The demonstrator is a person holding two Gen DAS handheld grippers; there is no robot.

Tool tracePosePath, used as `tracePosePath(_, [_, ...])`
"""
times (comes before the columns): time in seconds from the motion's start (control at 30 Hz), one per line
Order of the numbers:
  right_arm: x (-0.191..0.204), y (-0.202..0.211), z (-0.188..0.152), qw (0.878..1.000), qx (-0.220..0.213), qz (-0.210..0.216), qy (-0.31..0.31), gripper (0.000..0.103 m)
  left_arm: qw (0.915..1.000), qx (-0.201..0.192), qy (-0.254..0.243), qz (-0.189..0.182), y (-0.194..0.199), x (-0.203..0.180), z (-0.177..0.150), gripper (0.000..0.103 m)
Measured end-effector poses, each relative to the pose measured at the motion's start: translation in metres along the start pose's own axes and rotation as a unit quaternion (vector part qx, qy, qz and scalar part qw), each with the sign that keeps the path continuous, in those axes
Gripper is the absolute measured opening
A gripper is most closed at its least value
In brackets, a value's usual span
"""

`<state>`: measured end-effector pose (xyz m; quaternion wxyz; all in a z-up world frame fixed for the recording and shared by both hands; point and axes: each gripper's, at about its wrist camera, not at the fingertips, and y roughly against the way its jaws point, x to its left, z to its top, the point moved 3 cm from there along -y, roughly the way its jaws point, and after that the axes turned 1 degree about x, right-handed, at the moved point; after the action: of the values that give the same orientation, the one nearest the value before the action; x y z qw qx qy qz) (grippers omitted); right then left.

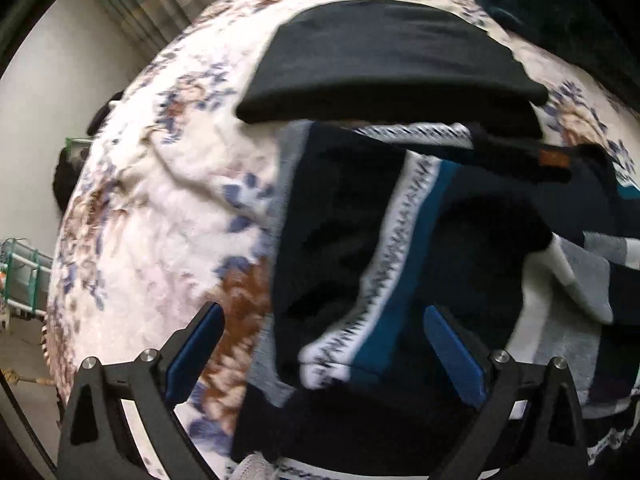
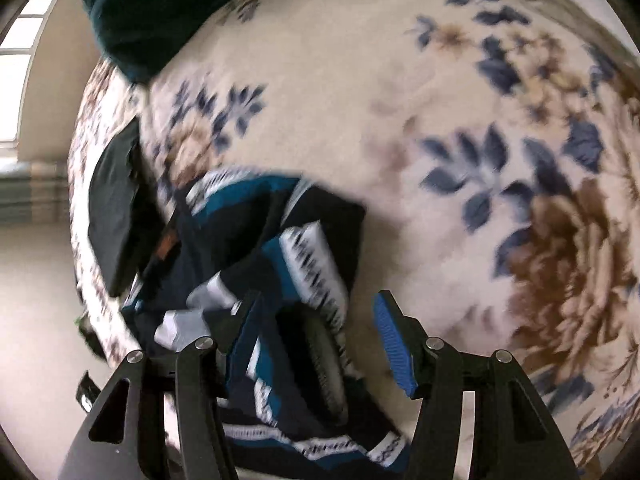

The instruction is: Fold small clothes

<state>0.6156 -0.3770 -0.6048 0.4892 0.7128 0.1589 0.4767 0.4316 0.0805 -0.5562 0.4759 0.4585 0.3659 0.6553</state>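
Both grippers spread wide over a rumpled pile of small clothes on the flowered blanket.

The left gripper (image 1: 324, 352) hangs open above the navy-and-teal underwear (image 1: 360, 248), gripping nothing; the right gripper (image 2: 316, 344) is open too, straddling the heap's edge, seemingly hunting a waistband to pinch. A folded black garment (image 1: 384, 60) lies just beyond on the floral blanket (image 1: 160, 200), probably set aside as finished.
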Motion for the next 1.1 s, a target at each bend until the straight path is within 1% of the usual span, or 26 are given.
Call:
tracePosePath(0.03, [0.001,-0.005,-0.007,1.000,0.012,0.005,0.005,0.060,1.0000,0.005,-0.003,-0.001,-0.005,-0.001,0.000,0.103])
tracePosePath(0.07, [0.003,-0.007,-0.012,1.000,0.019,0.014,0.011,0.057,1.0000,0.005,-0.004,0.005,-0.009,-0.002,0.000,0.103])
tracePosePath(0.1, [0.007,-0.010,-0.018,0.999,0.018,0.021,0.024,0.047,0.9998,0.003,-0.004,0.018,-0.016,0.001,0.000,0.103])
tracePosePath(0.13, [0.012,-0.012,-0.020,0.999,0.013,0.008,0.042,0.022,0.9995,0.009,-0.004,0.030,-0.023,0.005,0.000,0.103])
tracePosePath(0.17, [0.019,-0.012,-0.021,0.998,0.005,-0.014,0.068,0.017,0.9992,0.020,-0.002,0.034,-0.028,0.006,0.001,0.103])
tracePosePath(0.2, [0.026,-0.009,-0.020,0.996,-0.011,-0.031,0.089,0.015,0.9990,0.033,0.005,0.030,-0.038,0.013,-0.001,0.103])
tracePosePath(0.23, [0.032,-0.004,-0.016,0.994,-0.031,-0.040,0.101,0.012,0.9989,0.037,0.012,0.026,-0.041,0.017,-0.004,0.103])
tracePosePath(0.27, [0.034,-0.001,-0.013,0.993,-0.040,-0.041,0.103,0.010,0.9989,0.039,0.021,0.014,-0.044,0.022,-0.006,0.103])
tracePosePath(0.3, [0.036,0.003,-0.007,0.992,-0.051,-0.042,0.106,0.010,0.9987,0.042,0.029,0.005,-0.045,0.027,-0.006,0.103])
tracePosePath(0.37, [0.037,0.001,0.002,0.992,-0.050,-0.053,0.107,0.010,0.9986,0.041,0.032,0.004,-0.040,0.030,-0.005,0.103])
tracePosePath(0.43, [0.032,-0.016,0.009,0.993,-0.004,-0.064,0.101,0.011,0.9989,0.037,0.028,0.010,-0.035,0.031,-0.003,0.103])
tracePosePath(0.47, [0.030,-0.021,0.011,0.992,0.015,-0.079,0.099,0.018,0.9991,0.033,0.024,0.014,-0.034,0.031,-0.003,0.103])
tracePosePath(0.5, [0.029,-0.019,0.011,0.990,0.012,-0.096,0.098,0.022,0.9992,0.032,0.019,0.014,-0.034,0.030,-0.003,0.103])
tracePosePath(0.53, [0.031,-0.014,0.010,0.990,0.001,-0.104,0.100,0.029,0.9992,0.034,0.018,0.011,-0.036,0.030,-0.003,0.103])
tracePosePath(0.57, [0.038,-0.003,0.006,0.987,-0.020,-0.118,0.106,0.033,0.9991,0.036,0.020,0.010,-0.037,0.030,-0.004,0.103])
tracePosePath(0.63, [0.055,0.010,-0.002,0.983,-0.054,-0.120,0.128,0.033,0.9990,0.038,0.021,0.006,-0.038,0.030,-0.003,0.103])
tracePosePath(0.7, [0.088,0.017,-0.016,0.976,-0.069,-0.112,0.171,0.033,0.9990,0.038,0.022,0.004,-0.040,0.030,-0.003,0.103])
tracePosePath(0.73, [0.103,0.012,-0.021,0.974,-0.060,-0.101,0.191,0.036,0.9990,0.038,0.022,0.004,-0.041,0.029,-0.004,0.103])
tracePosePath(0.77, [0.119,0.002,-0.026,0.973,-0.037,-0.084,0.211,0.042,0.9991,0.038,0.021,0.004,-0.043,0.032,-0.004,0.103])
tracePosePath(0.8, [0.134,-0.019,-0.032,0.972,0.001,-0.058,0.226,0.043,0.9991,0.037,0.022,0.003,-0.044,0.034,-0.004,0.103])
tracePosePath(0.83, [0.142,-0.036,-0.036,0.972,0.028,-0.044,0.230,0.043,0.9991,0.037,0.022,0.000,-0.045,0.034,-0.005,0.103])
tracePosePath(0.9, [0.154,-0.089,-0.046,0.965,0.117,-0.016,0.234,0.042,0.9989,0.038,0.027,-0.008,-0.047,0.037,-0.005,0.103])
tracePosePath(0.97, [0.156,-0.129,-0.049,0.960,0.172,-0.008,0.220,0.042,0.9982,0.039,0.039,-0.023,-0.049,0.042,-0.006,0.103])
tracePosePath(1.0, [0.155,-0.144,-0.045,0.962,0.177,-0.018,0.210,0.042,0.9979,0.039,0.043,-0.028,-0.049,0.044,-0.006,0.103])
tracePosePath(1.07, [0.156,-0.150,-0.027,0.972,0.141,-0.026,0.185,0.041,0.9976,0.035,0.047,-0.036,-0.048,0.048,-0.008,0.103])
tracePosePath(1.1, [0.155,-0.145,-0.016,0.980,0.115,-0.018,0.164,0.041,0.9976,0.034,0.049,-0.037,-0.048,0.049,-0.009,0.103])
